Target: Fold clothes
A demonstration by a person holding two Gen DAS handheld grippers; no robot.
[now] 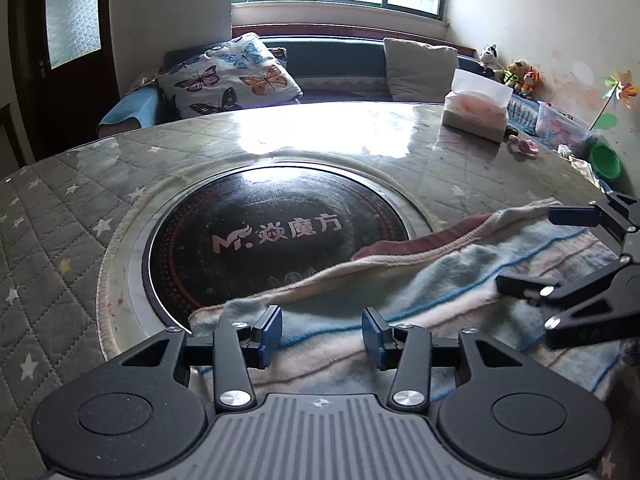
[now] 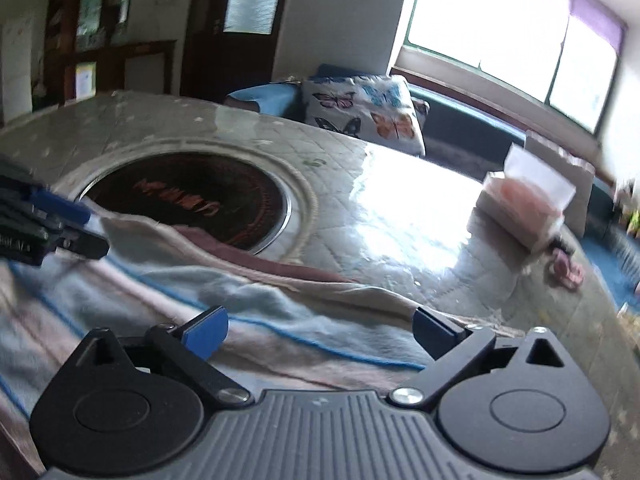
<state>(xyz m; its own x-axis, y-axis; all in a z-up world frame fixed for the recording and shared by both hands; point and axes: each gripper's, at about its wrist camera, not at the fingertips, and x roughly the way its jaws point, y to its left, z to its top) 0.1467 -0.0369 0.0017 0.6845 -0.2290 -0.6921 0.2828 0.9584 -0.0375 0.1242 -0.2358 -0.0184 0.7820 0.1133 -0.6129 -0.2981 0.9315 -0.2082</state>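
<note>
Both grippers hovered low over the striped garment point(image 1: 400, 300), which lay rumpled on the near part of the round table point(image 1: 60, 208), its far edge lapping onto the black glass hob point(image 1: 256, 236) set in the table's middle. The left gripper point(image 1: 322, 334) had its jaws moderately apart with nothing between them; the right gripper point(image 2: 320, 332) was spread wider and was likewise empty. Judging by the loose, uneven cloth and the maroon lining showing at one turned edge, no neat fold was yet made, so most of the job seemed left. On the hob, pale lettering read "Mr." followed by Chinese characters. Beyond it stood a tissue box point(image 1: 476, 108), with no writing legible.
</note>
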